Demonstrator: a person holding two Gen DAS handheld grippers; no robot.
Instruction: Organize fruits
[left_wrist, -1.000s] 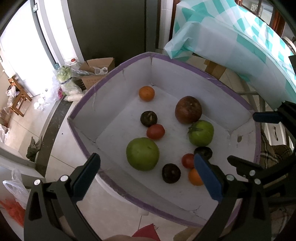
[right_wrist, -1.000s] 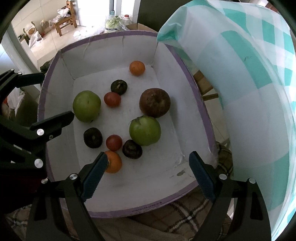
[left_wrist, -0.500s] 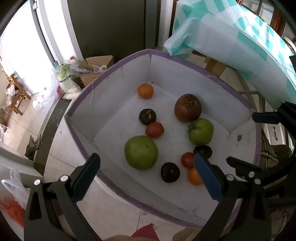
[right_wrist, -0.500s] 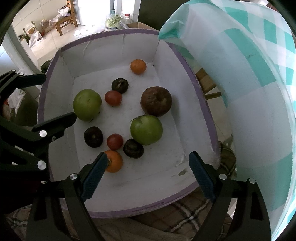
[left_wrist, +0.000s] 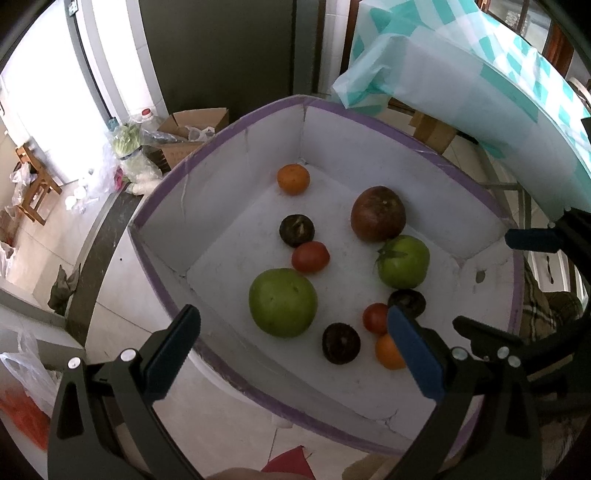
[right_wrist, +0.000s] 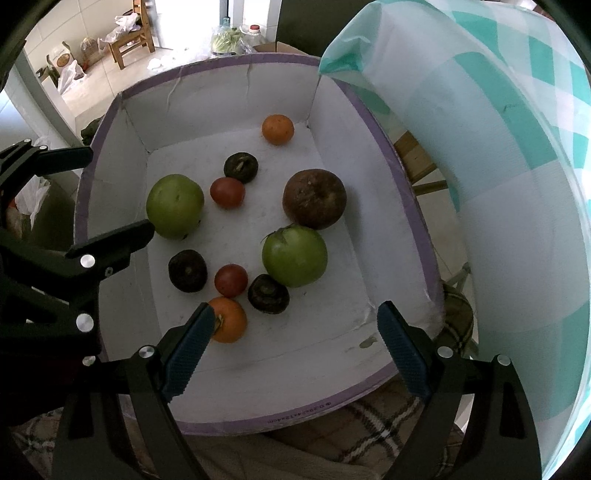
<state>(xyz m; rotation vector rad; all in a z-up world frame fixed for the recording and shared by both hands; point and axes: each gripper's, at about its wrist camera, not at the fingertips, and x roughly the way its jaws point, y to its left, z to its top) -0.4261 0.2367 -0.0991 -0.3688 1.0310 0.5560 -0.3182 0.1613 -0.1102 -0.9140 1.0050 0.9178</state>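
A: Quick pass. Where are your tools?

B: Both hover over the near edge of the white box (right_wrist: 391, 192). Left tool (left_wrist: 293, 334) has its jaws spread wide with nothing between them. Right tool (right_wrist: 291, 332) is the same, gaping and empty.

A: So you're at the approach step, nothing picked yet?

B: That's my read. All the fruit sits loose on the box floor: big green fruit (right_wrist: 174, 206) by the left wall, green tomato (right_wrist: 294, 256) mid-right, brown apple (right_wrist: 314, 198) just behind it and close, maybe touching. Two red tomatoes, far one (right_wrist: 227, 192) and near one (right_wrist: 231, 280). Three dark fruits, two oranges: far orange (right_wrist: 277, 129) up by the back corner, near orange (right_wrist: 228, 319) right at your right tool's left fingertip (right_wrist: 199, 325).

A: Next move?

B: Probably you drop the right tool onto the near orange, since it's closest. You need to centre the jaws around it first; now it sits off to the left finger. Watch the near red tomato and the dark fruit (right_wrist: 268, 293) just beside it: they crowd the grip.
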